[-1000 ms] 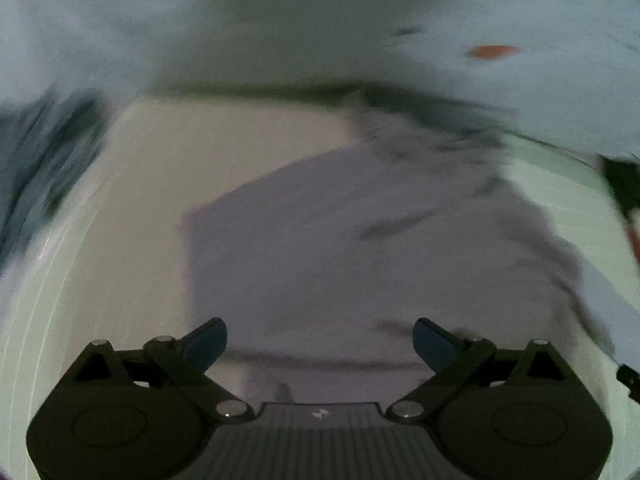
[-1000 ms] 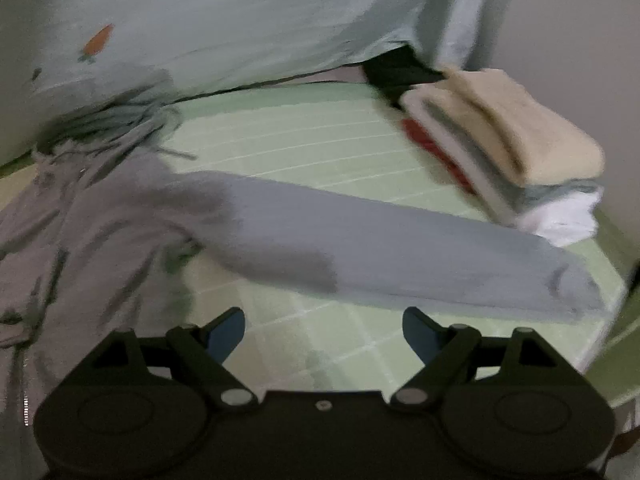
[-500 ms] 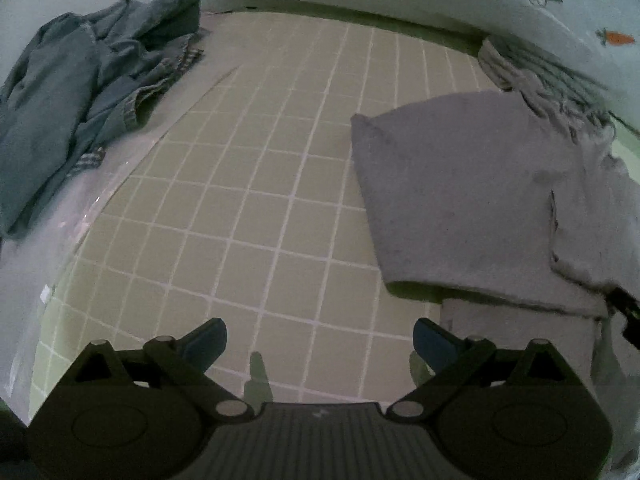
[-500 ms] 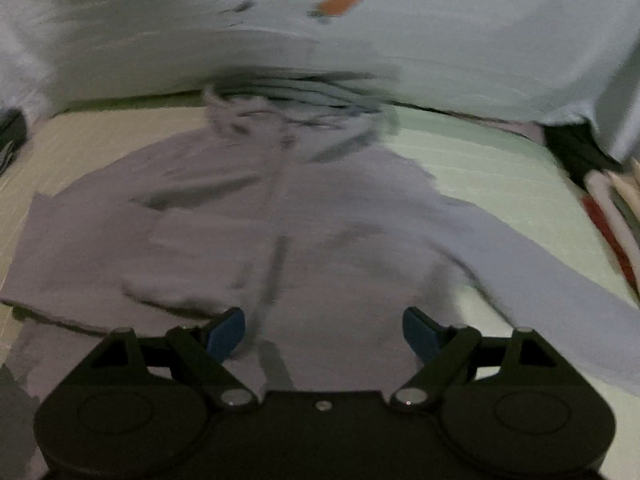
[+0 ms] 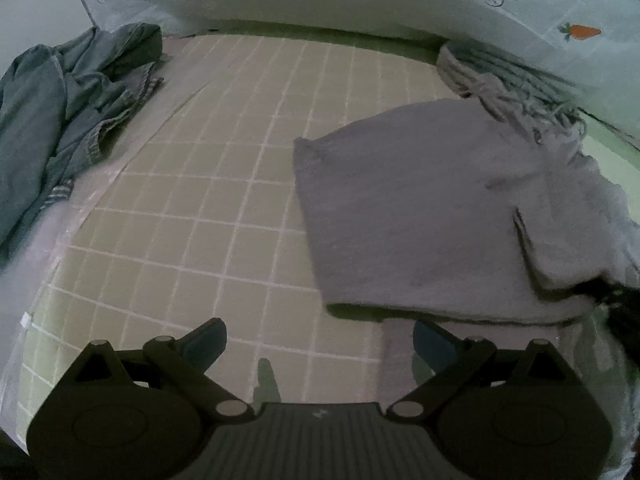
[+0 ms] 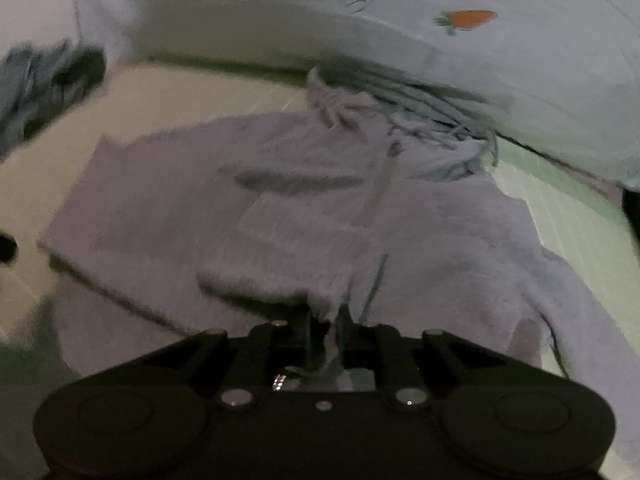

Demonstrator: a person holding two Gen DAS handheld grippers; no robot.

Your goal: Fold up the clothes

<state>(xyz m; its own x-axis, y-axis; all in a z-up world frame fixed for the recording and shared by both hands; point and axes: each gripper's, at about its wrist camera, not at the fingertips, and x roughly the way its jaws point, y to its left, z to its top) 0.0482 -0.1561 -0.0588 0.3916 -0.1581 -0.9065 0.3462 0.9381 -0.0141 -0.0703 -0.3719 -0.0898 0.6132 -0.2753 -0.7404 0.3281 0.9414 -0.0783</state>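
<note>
Two claws are working over a checked green sheet (image 5: 192, 216) spread on what looks like a bed. Nearest in the left wrist view, the left claw (image 5: 316, 340) is hovering with its blue-tipped fingers (image 5: 204, 340) spread wide apart, gripping nothing, its shadow falling on the bare sheet just ahead. Just beyond its right finger, the grey hoodie (image 5: 420, 216) is lying flat on the sheet, one part folded over the body so that a straight edge is running across the cloth. In the right wrist view, the right claw (image 6: 324, 324) is pinching closed on a hanging fold of the grey hoodie (image 6: 320, 200), a tongue of the fabric sitting between its fingers, while the rest of the garment is spreading away from it with the drawstring (image 6: 380, 184) trailing down the middle and a sleeve (image 6: 568, 312) running off to the right. Farther back, the bunched hood (image 5: 500, 80) is resting against a pale blue cloth printed with a carrot (image 5: 584, 31). At the far left, well apart from the hoodie, a crumpled denim garment (image 5: 60, 120) is lying in a heap.
</note>
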